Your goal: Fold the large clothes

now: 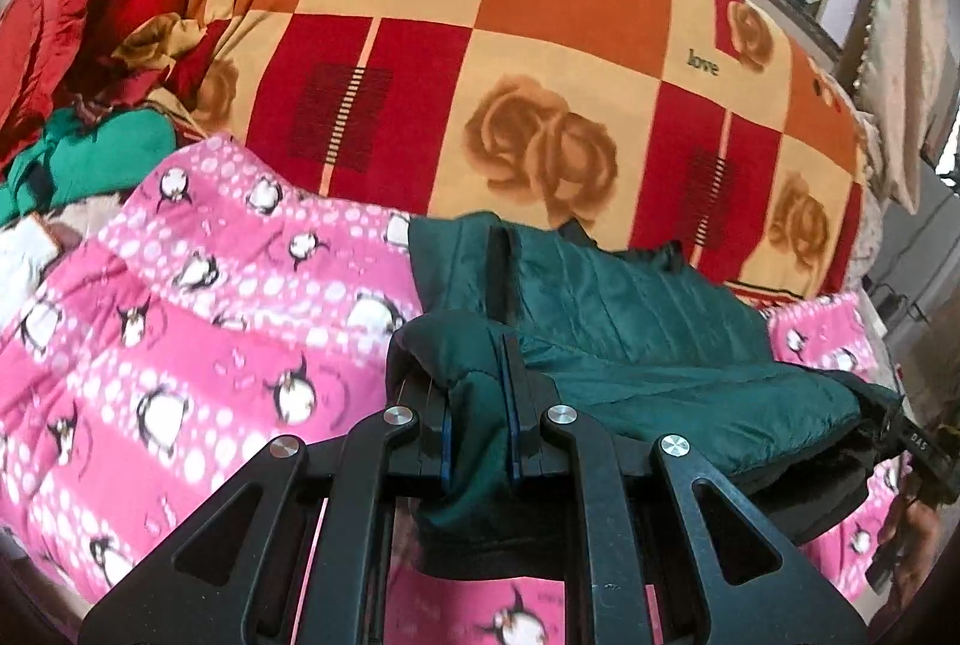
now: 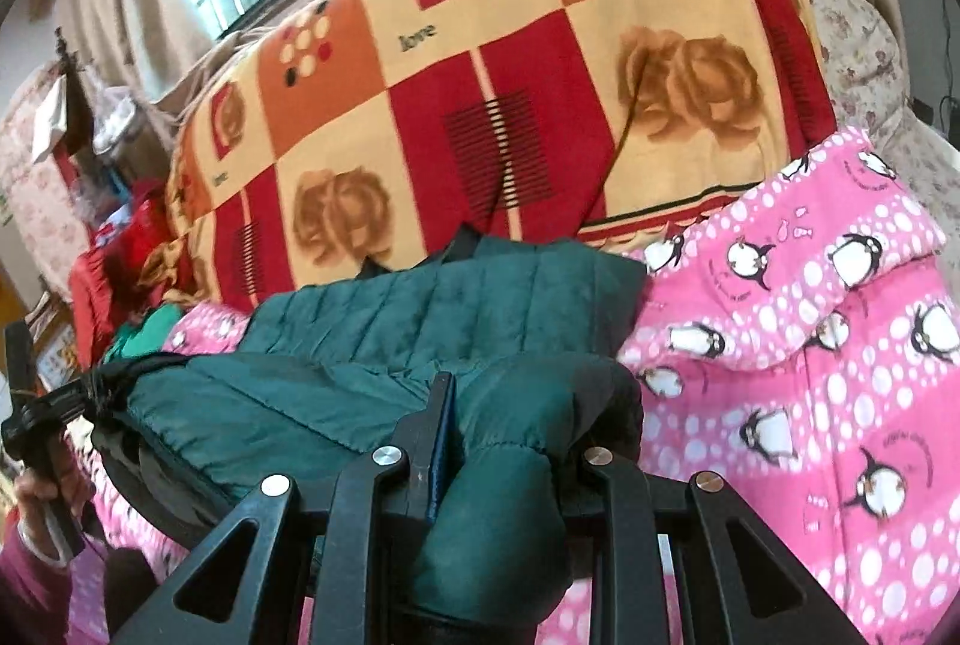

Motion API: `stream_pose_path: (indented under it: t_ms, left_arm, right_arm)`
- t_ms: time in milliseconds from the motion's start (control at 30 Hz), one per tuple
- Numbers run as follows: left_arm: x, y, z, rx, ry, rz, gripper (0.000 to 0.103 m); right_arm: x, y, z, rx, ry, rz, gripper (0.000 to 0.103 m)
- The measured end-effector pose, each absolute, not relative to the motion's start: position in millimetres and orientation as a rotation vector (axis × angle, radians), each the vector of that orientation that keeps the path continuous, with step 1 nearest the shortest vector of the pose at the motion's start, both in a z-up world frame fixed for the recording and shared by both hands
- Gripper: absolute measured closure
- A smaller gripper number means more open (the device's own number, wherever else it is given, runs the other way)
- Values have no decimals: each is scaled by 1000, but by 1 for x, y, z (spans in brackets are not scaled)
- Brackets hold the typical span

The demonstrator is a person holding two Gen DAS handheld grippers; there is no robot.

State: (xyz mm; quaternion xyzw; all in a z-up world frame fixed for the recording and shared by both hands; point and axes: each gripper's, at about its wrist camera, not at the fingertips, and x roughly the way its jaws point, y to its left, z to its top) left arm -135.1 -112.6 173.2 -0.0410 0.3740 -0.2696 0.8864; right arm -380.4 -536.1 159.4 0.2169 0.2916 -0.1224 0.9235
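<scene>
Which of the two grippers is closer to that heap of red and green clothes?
Left. The left gripper, clamped on the dark green jacket, works on the side where the clothes pile lies. The right gripper grips the jacket's other end, farther from the pile.

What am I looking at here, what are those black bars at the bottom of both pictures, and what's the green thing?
Those bars are hand-held grippers, one in each of a person's hands, each carrying a camera that looks along its fingers. One picture comes from the left gripper, the other from the right gripper. Each is shut on an edge of a dark green padded jacket, which lies on a pink penguin blanket. Behind is a rose-patterned quilt. The right view also shows the person's hand holding the left gripper.
</scene>
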Motion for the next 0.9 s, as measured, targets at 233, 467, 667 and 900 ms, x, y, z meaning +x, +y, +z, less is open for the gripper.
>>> stream_pose_path:
  t_ms: [233, 467, 667, 900]
  left_arm:
    - [-91, -149, 175, -71, 777, -515, 91]
    - [-43, -182, 153, -55, 820, -459, 91]
    - [-13, -196, 117, -61, 893, -417, 89]
    - [-4, -205, 92, -70, 902, -406, 85]
  right_arm:
    - [-338, -564, 158, 460, 603, -284, 81]
    - [-292, -593, 137, 503, 649, -316, 81]
    - [-263, -607, 101, 531, 716, -344, 81]
    - [-252, -621, 73, 640, 699, -365, 76]
